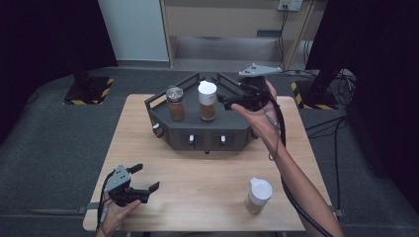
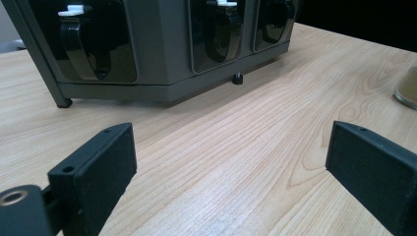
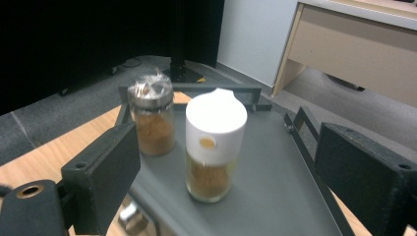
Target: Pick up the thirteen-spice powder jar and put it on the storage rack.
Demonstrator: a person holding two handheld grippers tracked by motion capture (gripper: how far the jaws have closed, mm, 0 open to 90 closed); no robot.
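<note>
A dark grey rack (image 1: 232, 129) (image 2: 162, 49) (image 3: 275, 172) stands at the back middle of the wooden table. On its top tray stand a metal-lidded spice jar (image 1: 175, 103) (image 3: 151, 114) and a white-capped spice jar (image 1: 207, 100) (image 3: 212, 143), both upright. My right gripper (image 1: 223, 100) (image 3: 223, 172) hovers open just right of the white-capped jar, jaws apart on either side of it without touching. My left gripper (image 1: 146, 177) (image 2: 231, 172) sits open low over the table's front left, nothing between its jaws. Another white-capped jar (image 1: 258, 195) (image 2: 406, 87) stands at the front right.
The rack's front face carries dark dispenser windows with small white tabs (image 1: 191, 140) (image 2: 72, 10). Bare wood (image 1: 197, 177) lies between the rack and the front edge. Dark floor surrounds the table; a cabinet (image 1: 222, 29) stands behind.
</note>
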